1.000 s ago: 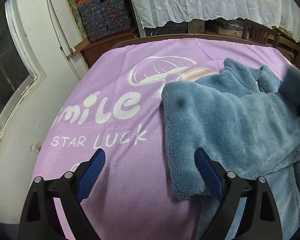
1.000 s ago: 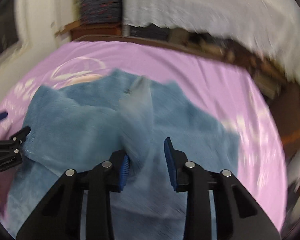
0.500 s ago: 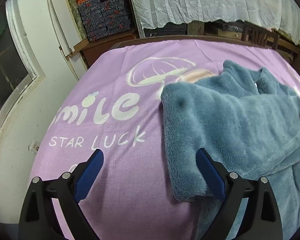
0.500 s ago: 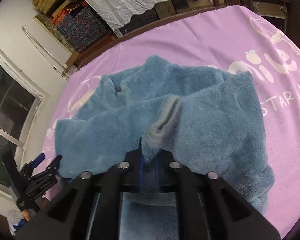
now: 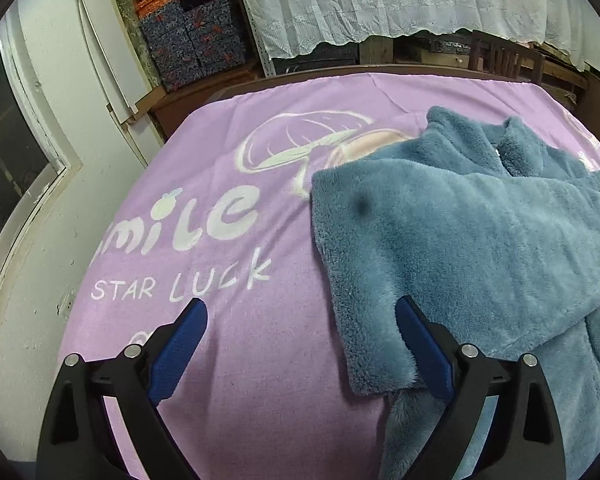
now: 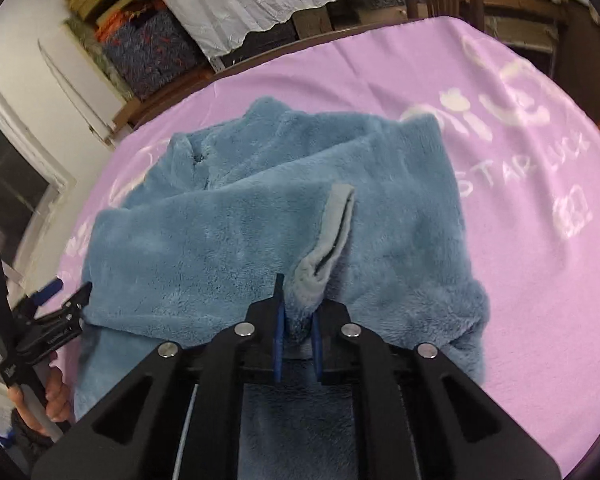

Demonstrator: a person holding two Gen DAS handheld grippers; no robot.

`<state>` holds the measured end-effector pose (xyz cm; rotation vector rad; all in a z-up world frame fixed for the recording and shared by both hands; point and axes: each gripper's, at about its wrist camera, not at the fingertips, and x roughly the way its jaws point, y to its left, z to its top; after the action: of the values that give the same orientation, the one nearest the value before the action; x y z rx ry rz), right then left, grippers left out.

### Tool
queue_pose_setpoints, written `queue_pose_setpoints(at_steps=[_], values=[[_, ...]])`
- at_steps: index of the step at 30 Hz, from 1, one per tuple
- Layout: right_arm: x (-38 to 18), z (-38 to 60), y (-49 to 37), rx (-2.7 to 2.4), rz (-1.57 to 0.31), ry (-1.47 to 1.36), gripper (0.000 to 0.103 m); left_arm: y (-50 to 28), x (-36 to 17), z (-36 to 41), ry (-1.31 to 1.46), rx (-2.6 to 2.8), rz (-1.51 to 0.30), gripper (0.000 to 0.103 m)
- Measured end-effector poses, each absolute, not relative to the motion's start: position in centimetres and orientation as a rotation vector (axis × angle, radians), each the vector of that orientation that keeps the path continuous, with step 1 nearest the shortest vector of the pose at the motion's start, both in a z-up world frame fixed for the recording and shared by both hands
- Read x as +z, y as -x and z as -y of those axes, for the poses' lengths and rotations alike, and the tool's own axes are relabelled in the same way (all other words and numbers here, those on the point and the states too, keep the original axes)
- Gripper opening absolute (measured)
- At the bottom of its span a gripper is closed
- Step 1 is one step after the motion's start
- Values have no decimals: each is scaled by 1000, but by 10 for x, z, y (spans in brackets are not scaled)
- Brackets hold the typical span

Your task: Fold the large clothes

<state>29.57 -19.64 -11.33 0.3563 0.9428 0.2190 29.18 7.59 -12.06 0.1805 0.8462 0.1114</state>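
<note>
A fluffy blue fleece jacket [image 5: 468, 248] [image 6: 236, 240] lies on a purple blanket [image 5: 228, 360] [image 6: 520, 272], one sleeve folded across its body. My left gripper [image 5: 300, 344] is open just above the blanket, its right finger [image 5: 420, 348] at the folded sleeve's near edge, nothing between the fingers. My right gripper [image 6: 296, 320] is shut on the jacket's sleeve end, where a grey cuff [image 6: 328, 240] sticks out past the pads. In the right wrist view the left gripper [image 6: 60, 308] appears at the jacket's left edge, held by a hand [image 6: 56, 396].
The blanket carries white "smile STAR LUCK" lettering [image 5: 180, 248] and a mushroom print. Behind the bed stand patterned boxes [image 5: 196, 44], a white lace cloth [image 5: 400, 0] and a wooden chair [image 5: 504, 56]. A white wall and window frame [image 5: 32, 152] lie to the left.
My right gripper closed on the sleeve's cuff end and carried it across the jacket body. The left gripper stayed open and nearly still.
</note>
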Motion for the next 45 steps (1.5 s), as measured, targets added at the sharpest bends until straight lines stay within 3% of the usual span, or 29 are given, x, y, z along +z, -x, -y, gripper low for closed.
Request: queue_pose_setpoints(at_steps=[9, 14, 16, 18, 20, 25, 31, 38, 40, 42, 45], values=[[-96, 202, -284, 192, -866, -328, 9, -288, -116, -77, -154, 75, -831, 96], [-116, 205, -293, 174, -936, -317, 9, -290, -122, -67, -204, 62, -843, 96], [-113, 204, -292, 182, -934, -292, 13, -289, -122, -66, -210, 66, -839, 96], [-104, 210, -285, 161, -930, -311, 28, -288, -120, -69, -198, 71, -833, 96], [-91, 217, -276, 114, -881, -299, 33, -285, -112, -74, -181, 91, -802, 96], [-60, 207, -271, 205, -831, -279, 32, -284, -87, -75, -107, 66, -773, 96], [-65, 169, -301, 360, -871, -353, 30, -305, -70, -29, -110, -74, -791, 96], [-104, 171, -345, 440, -953, -496, 29, -332, -100, -4, -85, -163, -840, 96], [-117, 178, -350, 452, -962, -526, 20, -342, -117, -4, -104, -144, -871, 96], [-124, 189, -353, 461, -986, -563, 3, -350, -129, -10, -88, -149, -911, 99], [-127, 218, -353, 407, -995, -633, 0, -354, -128, -22, -52, -163, -920, 100]])
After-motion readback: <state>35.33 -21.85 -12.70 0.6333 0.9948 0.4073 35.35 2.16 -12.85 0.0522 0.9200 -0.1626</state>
